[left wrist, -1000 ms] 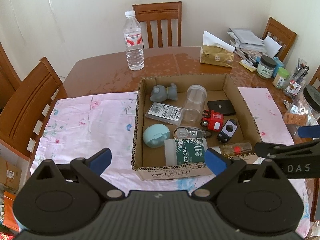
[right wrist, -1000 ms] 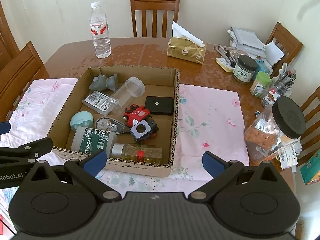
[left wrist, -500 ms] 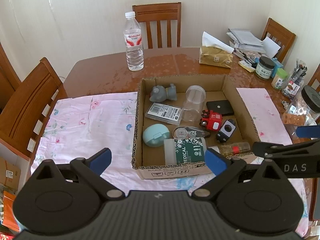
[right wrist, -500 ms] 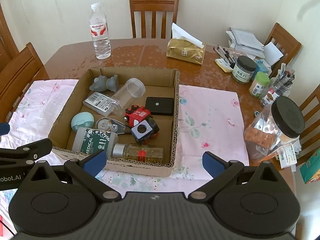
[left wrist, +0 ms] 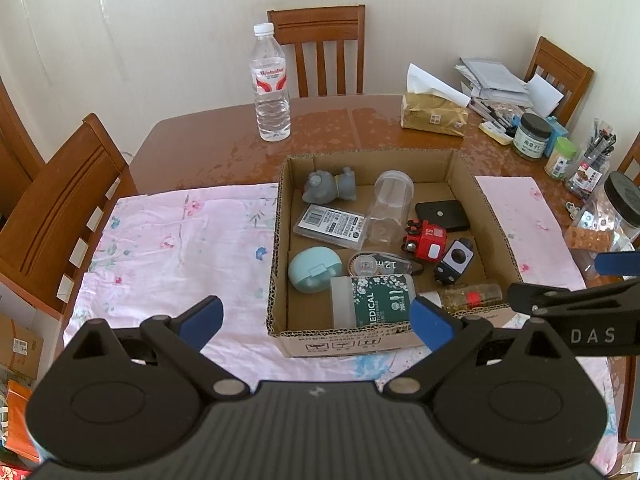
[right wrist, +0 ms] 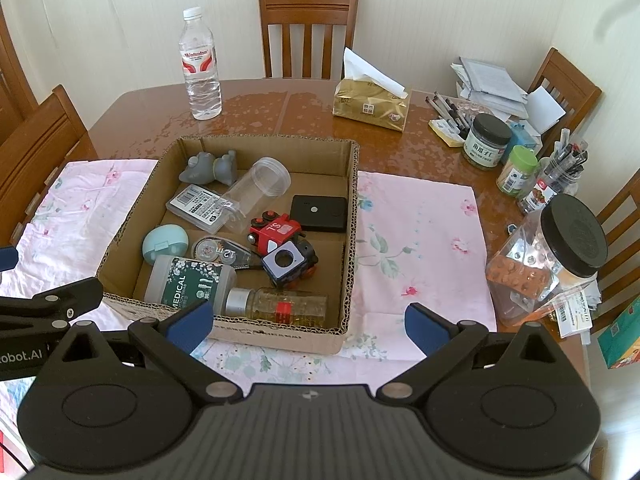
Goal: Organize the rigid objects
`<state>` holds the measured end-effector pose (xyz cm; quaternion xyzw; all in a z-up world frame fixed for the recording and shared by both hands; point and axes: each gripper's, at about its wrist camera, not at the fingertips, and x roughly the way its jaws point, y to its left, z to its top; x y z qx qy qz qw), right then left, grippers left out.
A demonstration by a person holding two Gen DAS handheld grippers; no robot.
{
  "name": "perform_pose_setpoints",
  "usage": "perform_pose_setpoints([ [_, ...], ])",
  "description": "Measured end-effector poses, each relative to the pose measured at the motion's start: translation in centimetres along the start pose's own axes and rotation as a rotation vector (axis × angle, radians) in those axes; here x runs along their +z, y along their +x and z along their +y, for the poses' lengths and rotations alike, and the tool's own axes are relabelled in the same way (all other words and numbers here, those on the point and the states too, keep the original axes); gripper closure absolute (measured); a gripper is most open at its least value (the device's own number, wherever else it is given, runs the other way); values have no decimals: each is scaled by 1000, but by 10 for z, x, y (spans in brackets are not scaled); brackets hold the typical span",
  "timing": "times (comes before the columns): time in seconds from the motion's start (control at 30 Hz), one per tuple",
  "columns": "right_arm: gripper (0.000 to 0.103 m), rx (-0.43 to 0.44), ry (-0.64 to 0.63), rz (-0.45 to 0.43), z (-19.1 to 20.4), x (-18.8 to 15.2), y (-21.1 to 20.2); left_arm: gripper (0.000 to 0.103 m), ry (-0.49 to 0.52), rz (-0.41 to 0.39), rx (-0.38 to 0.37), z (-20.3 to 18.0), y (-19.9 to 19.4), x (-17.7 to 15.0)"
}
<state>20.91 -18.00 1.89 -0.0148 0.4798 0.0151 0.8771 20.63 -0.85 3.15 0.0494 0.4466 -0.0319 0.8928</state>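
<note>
Cardboard box sits mid-table on the pink floral cloth, crowded with a medical swab tub, glass bottle, red toy and clear jar. Bare cloth lies open on both sides of its walls. Left gripper and right gripper hang before the near wall, jaws spread wide, holding and touching nothing.

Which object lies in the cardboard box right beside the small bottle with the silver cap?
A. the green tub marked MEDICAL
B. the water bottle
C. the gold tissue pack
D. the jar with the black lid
A: in the cardboard box, the green MEDICAL tub lies on its side next to the small silver-capped bottle along the near wall.
</note>
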Motion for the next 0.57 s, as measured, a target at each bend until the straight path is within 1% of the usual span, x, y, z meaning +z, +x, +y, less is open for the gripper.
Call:
perform_pose_setpoints([
  [0.57, 0, -5, -5, -5, 1, 0, -2, 4, -1, -2, -10, 0, -1, 1],
])
